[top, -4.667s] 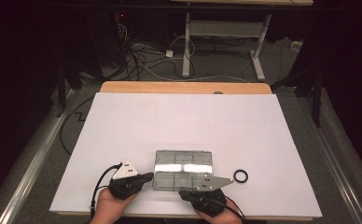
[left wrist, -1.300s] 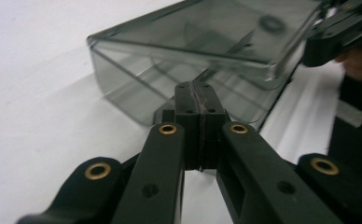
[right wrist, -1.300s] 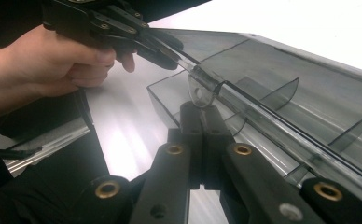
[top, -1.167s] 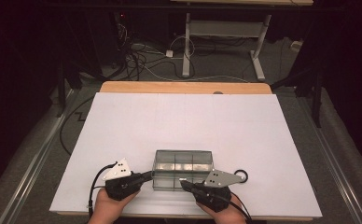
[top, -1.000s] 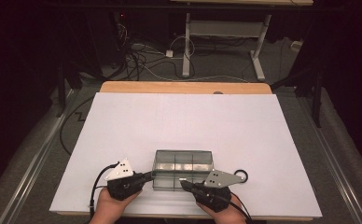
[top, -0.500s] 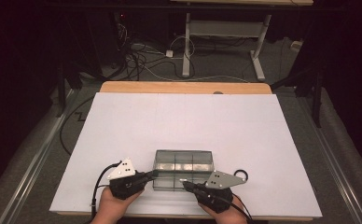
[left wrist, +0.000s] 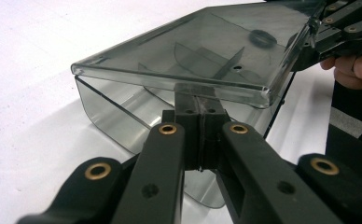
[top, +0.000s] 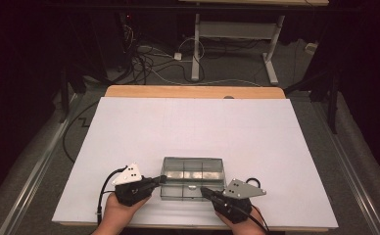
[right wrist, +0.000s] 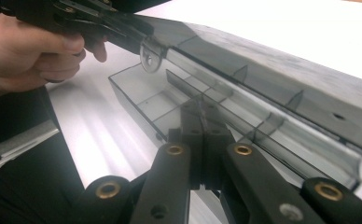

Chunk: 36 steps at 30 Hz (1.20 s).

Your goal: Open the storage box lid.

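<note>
Clear box [top: 193, 177] at the near edge of the counter [top: 193, 122], lid [left wrist: 193, 51] half raised. Left hand-held gripper [top: 159, 180] is closed on the lid's edge; right hand-held gripper [top: 205, 191] is closed on the base wall. A slipped pinch could let the lid drop shut.

Both hands come in from the near edge of the table, each wrapped around a black gripper, and the two point inward toward each other. The left gripper [top: 159, 180] sits low in the left hand [top: 122, 211], its jaws pressed together with no gap, and a grey three-cornered plate rides on top. The right gripper [top: 203, 190] lies in the right hand [top: 237, 220], jaws likewise closed tight, its own grey plate on top and a cable trailing behind.
</note>
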### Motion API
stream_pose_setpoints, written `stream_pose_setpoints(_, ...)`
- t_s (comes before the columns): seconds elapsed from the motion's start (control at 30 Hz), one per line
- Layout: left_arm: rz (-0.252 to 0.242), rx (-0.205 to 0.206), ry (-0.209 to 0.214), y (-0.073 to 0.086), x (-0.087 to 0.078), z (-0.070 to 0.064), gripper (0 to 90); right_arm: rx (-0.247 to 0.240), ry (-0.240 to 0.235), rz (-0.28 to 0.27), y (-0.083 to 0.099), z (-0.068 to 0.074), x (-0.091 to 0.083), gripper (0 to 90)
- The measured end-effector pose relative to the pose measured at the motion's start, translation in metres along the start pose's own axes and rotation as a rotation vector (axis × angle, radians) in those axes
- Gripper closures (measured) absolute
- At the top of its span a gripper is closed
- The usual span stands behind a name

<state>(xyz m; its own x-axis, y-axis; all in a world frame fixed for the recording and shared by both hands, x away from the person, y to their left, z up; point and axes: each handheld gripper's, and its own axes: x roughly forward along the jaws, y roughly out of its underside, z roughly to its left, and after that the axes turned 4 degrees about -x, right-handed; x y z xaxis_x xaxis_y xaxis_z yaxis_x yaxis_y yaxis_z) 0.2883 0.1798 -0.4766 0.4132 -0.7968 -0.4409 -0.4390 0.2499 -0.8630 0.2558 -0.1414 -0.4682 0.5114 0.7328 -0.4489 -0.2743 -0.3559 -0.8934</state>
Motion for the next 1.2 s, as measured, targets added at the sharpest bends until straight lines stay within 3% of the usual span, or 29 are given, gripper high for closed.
stream_pose_setpoints(0.73,-0.01,0.007,0.007,-0.008,0.005,0.007,87.6,0.032,0.102,-0.036,0.014,-0.022,-0.03,90.0)
stream_pose_setpoints(1.2,-0.008,0.01,-0.005,-0.007,0.003,0.007,87.6,0.057,0.166,-0.057,0.02,-0.045,-0.042,90.0)
